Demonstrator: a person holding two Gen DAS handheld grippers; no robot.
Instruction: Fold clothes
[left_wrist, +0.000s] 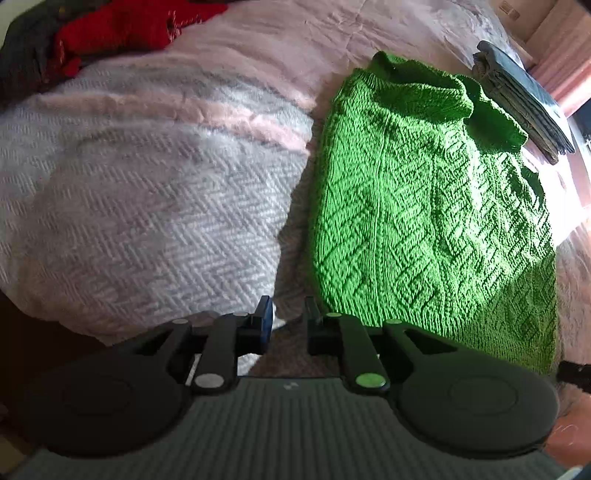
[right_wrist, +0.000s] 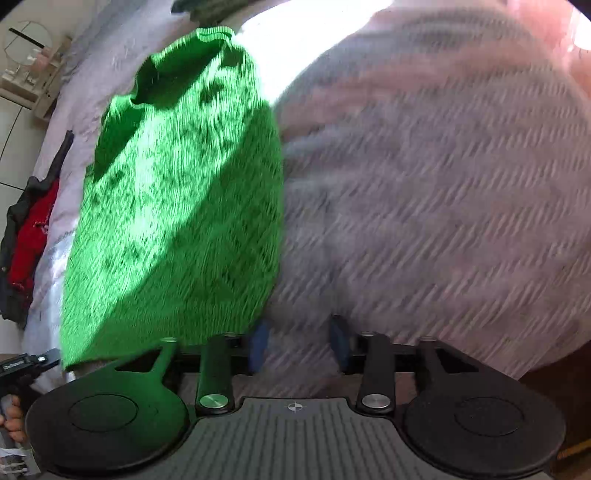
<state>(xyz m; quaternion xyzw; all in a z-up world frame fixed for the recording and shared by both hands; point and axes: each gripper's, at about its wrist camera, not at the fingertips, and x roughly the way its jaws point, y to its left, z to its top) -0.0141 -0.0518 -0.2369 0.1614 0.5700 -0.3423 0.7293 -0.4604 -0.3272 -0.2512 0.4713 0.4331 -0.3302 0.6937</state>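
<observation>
- Green knit sweater (left_wrist: 424, 206) lies folded into a long narrow shape on the bed (left_wrist: 258, 44), lengthwise, collar end toward the far side, hem end at the near edge.
- Sun falls across its middle; near end is in shadow.
- Left gripper (left_wrist: 288, 325) hangs above the near edge, just left of the sweater's hem, over a grey-white herringbone blanket (left_wrist: 129, 206). Jaws a small gap apart, nothing between them, not touching the knit.
- Right gripper (right_wrist: 301, 345) hangs above the same blanket just right of the sweater's hem. Jaws wider apart, empty, clear of the fabric. That view is motion-blurred, fine detail unreadable.
- Folded stack of dark grey clothes (left_wrist: 524, 99) sits beyond the sweater's collar, toward the bed's far right edge.
- Red garment (left_wrist: 122, 29) on darker clothes heaped at the far left corner.
</observation>
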